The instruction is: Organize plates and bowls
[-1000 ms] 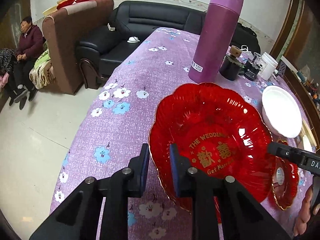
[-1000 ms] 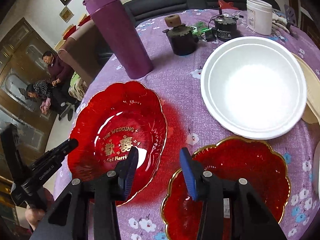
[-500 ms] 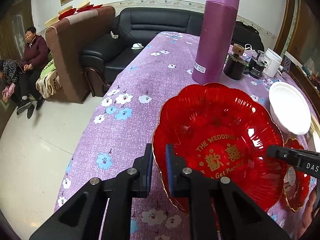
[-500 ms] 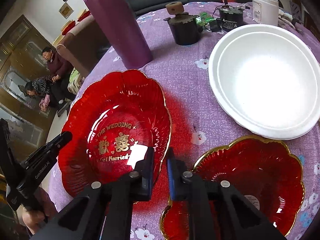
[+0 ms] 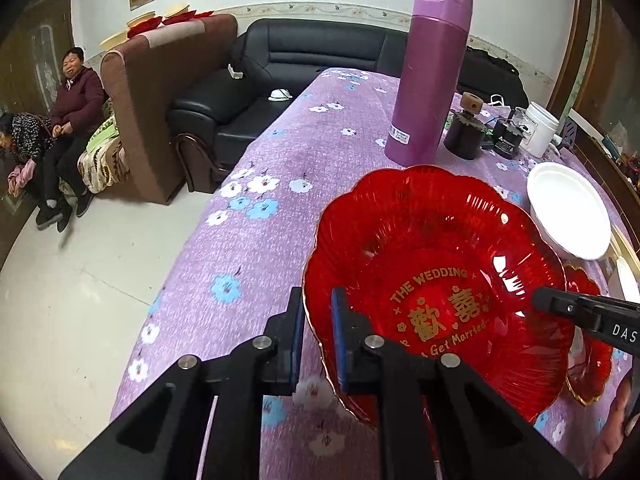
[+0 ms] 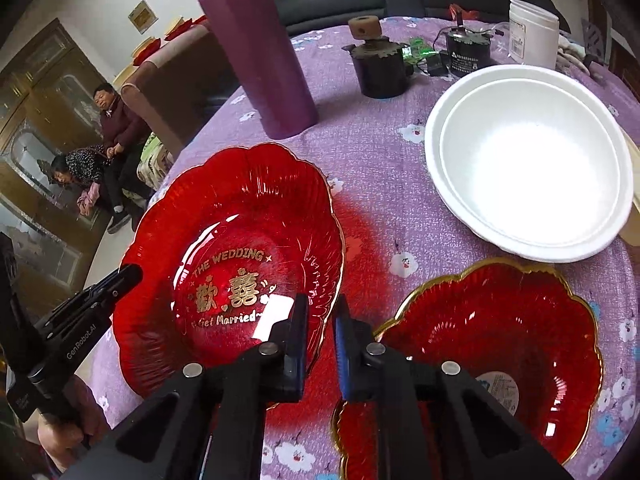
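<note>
The red scalloped plate (image 5: 436, 280), gold lettering facing up, is clamped at opposite rims by the left gripper (image 5: 318, 336) and right gripper (image 6: 322, 332).

purple floral table (image 6: 372, 184) bears red plates (image 6: 500, 344), white bowls (image 6: 532, 168), a flask (image 6: 256, 52).

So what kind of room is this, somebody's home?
Most likely a family living room. A black sofa and a brown armchair stand beside the table with its flowered purple cloth, two people sit nearby, and a red wedding plate lies on the table.
</note>
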A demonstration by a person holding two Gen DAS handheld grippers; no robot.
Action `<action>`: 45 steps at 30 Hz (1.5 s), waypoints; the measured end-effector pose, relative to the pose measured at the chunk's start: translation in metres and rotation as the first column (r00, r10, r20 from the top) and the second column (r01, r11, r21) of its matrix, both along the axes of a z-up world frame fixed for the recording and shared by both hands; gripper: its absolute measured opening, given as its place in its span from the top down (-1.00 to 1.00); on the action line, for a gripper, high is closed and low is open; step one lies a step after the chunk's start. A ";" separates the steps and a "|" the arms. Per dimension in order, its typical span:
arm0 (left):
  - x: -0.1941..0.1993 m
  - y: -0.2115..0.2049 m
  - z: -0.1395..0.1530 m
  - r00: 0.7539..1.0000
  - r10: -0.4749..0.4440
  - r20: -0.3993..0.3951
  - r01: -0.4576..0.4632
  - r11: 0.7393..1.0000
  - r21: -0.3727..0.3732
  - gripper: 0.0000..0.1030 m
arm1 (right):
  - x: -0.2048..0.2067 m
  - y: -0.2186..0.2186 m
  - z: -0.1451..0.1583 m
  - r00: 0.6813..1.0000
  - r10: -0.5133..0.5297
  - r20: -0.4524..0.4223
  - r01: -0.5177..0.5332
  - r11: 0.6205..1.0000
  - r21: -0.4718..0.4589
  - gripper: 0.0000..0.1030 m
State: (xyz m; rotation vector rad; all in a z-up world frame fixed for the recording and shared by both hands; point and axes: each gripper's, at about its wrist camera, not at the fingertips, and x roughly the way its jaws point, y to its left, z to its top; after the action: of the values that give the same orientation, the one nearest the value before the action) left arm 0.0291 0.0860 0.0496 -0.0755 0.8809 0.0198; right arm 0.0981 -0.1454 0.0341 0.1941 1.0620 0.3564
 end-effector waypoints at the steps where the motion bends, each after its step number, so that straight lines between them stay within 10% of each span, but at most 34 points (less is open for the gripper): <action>1: -0.005 0.000 0.001 1.000 0.000 0.004 0.000 1.000 -0.001 0.76 | -0.003 0.000 0.000 1.000 0.004 -0.001 -0.004 1.000 0.005 0.73; 29: -0.106 0.017 -0.012 0.993 0.110 0.047 -0.113 0.990 0.088 0.57 | -0.078 0.038 -0.013 0.985 0.175 0.002 -0.175 0.984 0.024 0.65; 45: -0.114 0.010 0.004 0.987 0.128 0.097 -0.141 0.980 0.144 -0.04 | -0.098 0.007 0.008 0.987 0.148 0.063 -0.153 0.986 0.072 0.61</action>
State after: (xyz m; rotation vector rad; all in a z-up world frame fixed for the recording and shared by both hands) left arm -0.0851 0.0958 0.0538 0.0057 0.7835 0.2079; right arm 0.0006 -0.1383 0.0424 0.1718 1.0092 0.5369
